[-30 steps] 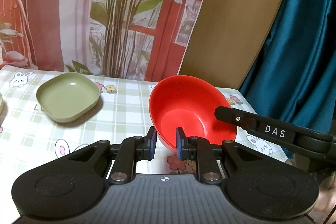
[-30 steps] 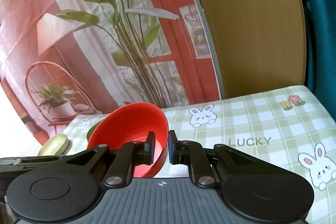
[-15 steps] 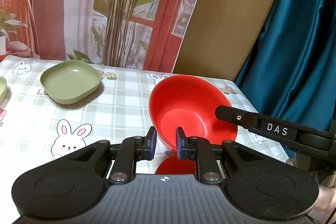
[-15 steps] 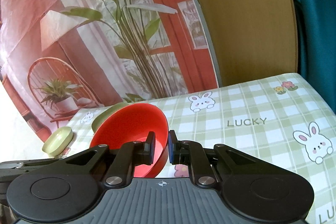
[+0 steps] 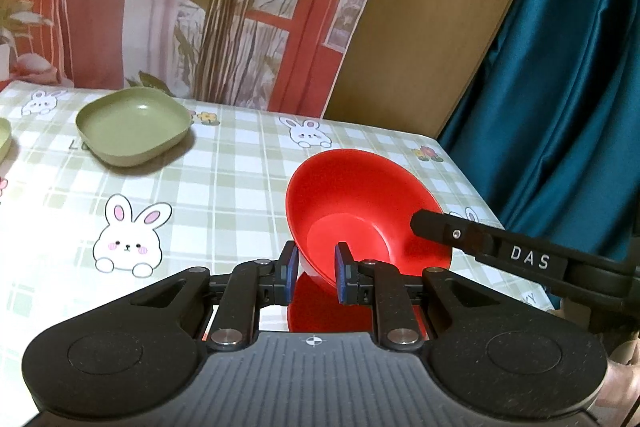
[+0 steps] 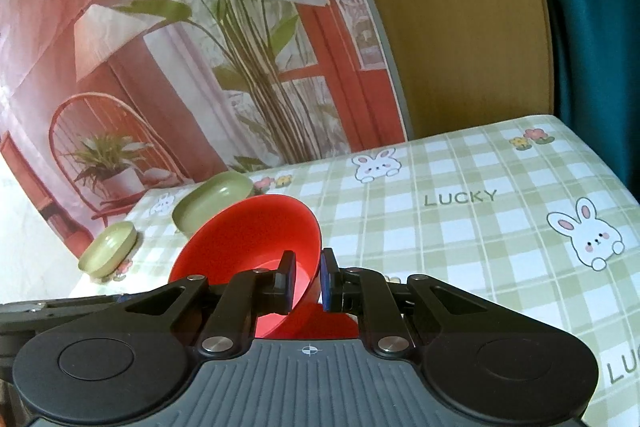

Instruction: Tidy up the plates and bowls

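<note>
Checked bunny cloth covers the bench (image 6: pixel 460 227), "LUCKY" printed across it. Left tool (image 5: pixel 314 277) pinches the red bowl's (image 5: pixel 360 211) near rim; right tool (image 6: pixel 306 277), with "DAS" on its finger, clamps the rim at three o'clock. Both point downward. Bowl tilts, mouth toward the cameras. Green plate (image 5: pixel 134 125) sits at ten o'clock.

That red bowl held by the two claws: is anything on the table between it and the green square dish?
Nothing visible. Between the red bowl and the green square dish lies only bare tablecloth. A smaller green dish sits off to the side, outside that path.
</note>
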`<state>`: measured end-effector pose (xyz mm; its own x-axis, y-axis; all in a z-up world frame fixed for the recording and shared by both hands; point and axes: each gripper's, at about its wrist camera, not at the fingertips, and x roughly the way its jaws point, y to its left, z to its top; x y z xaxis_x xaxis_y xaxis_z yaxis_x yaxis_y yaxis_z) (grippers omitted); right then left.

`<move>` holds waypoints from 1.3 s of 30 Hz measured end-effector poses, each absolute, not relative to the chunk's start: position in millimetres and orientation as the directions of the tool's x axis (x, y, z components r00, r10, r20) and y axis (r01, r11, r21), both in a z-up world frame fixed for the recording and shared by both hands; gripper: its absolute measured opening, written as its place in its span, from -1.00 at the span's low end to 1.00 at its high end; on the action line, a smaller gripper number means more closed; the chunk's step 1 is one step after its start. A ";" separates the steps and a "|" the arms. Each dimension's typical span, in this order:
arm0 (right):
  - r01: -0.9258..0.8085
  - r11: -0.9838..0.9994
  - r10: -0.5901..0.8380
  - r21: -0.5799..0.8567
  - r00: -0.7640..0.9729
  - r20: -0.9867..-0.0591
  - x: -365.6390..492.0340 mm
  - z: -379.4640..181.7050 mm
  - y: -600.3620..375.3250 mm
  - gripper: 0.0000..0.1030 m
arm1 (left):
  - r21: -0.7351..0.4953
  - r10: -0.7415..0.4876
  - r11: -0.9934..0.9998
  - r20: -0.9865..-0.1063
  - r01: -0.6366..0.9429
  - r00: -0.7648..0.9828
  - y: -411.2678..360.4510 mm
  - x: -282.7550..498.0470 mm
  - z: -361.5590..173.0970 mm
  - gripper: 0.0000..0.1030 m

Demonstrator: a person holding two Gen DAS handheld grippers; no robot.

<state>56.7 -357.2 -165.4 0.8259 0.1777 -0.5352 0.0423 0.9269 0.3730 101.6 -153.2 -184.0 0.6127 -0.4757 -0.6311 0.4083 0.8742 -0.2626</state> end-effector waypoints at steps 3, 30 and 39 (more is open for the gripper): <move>0.046 0.930 0.174 0.365 0.820 -0.545 53.8 -167.3 -354.7 -0.75 | -0.273 -0.483 0.871 -0.631 0.409 0.607 -151.5 100.3 -186.2 -0.61; 0.086 0.935 0.156 0.345 0.772 -0.616 34.2 -192.0 -353.2 -0.75 | -0.288 -0.494 0.860 -0.677 0.421 0.545 -151.0 86.5 -210.7 -0.61; 0.091 0.937 0.154 0.338 0.761 -0.631 33.5 -197.3 -353.8 -0.74 | -0.257 -0.475 0.863 -0.706 0.435 0.525 -157.2 86.7 -216.9 -0.60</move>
